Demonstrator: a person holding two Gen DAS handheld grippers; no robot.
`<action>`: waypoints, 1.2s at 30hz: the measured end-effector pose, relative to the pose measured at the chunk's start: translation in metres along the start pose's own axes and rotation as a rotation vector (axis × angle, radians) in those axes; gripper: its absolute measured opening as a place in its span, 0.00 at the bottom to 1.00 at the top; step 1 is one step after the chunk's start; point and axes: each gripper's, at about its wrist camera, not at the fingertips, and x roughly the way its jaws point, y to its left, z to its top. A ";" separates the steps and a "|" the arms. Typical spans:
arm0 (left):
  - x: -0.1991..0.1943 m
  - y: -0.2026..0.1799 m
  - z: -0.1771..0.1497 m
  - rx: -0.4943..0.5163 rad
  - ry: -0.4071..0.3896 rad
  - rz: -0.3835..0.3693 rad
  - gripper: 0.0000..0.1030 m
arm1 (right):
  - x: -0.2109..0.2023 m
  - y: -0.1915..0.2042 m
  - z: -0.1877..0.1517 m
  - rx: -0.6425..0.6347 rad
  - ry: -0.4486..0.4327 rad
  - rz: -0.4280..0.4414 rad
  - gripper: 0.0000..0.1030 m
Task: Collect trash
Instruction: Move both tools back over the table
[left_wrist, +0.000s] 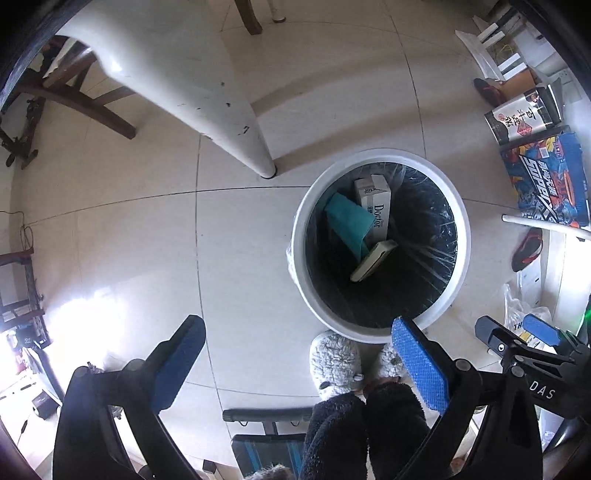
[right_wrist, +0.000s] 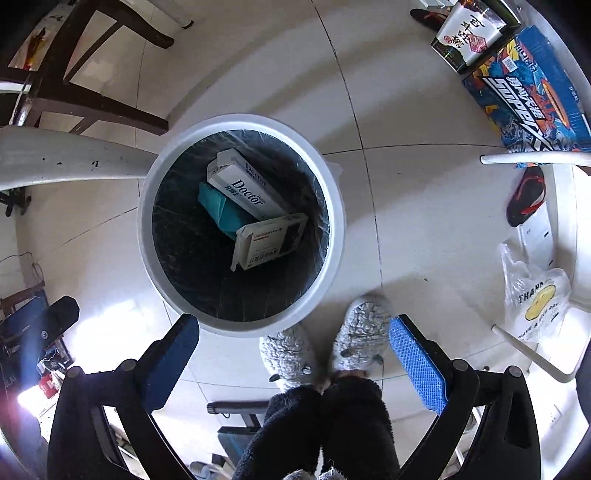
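A white round trash bin (left_wrist: 463, 236) with a black liner stands on the tiled floor; it also shows in the right wrist view (right_wrist: 334, 206). Inside lie a white "Doctor" box (left_wrist: 375, 201) (right_wrist: 243, 186), a teal packet (left_wrist: 347, 219) (right_wrist: 218, 208) and a smaller white carton (left_wrist: 373, 260) (right_wrist: 269, 240). My left gripper (left_wrist: 299, 354) is open and empty, above the floor near the bin's front rim. My right gripper (right_wrist: 293, 347) is open and empty, just in front of the bin; it also shows at the right of the left wrist view (left_wrist: 517, 332).
A white table leg (left_wrist: 236, 125) stands left of the bin. The person's grey slippers (right_wrist: 321, 343) are close to the bin's front. Colourful boxes (right_wrist: 532, 92), a red slipper (right_wrist: 526, 199) and a plastic bag (right_wrist: 535, 295) lie at the right. Dark wooden chair legs (right_wrist: 92, 103) stand at the back left.
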 end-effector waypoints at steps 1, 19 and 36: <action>-0.005 0.000 -0.003 -0.003 -0.002 0.004 1.00 | -0.004 0.002 -0.002 -0.001 -0.004 -0.007 1.00; -0.137 -0.013 -0.077 0.010 -0.010 0.008 1.00 | -0.151 0.015 -0.069 -0.040 -0.085 -0.026 1.00; -0.324 -0.012 -0.121 0.014 -0.146 -0.002 1.00 | -0.379 0.027 -0.152 -0.069 -0.164 0.051 1.00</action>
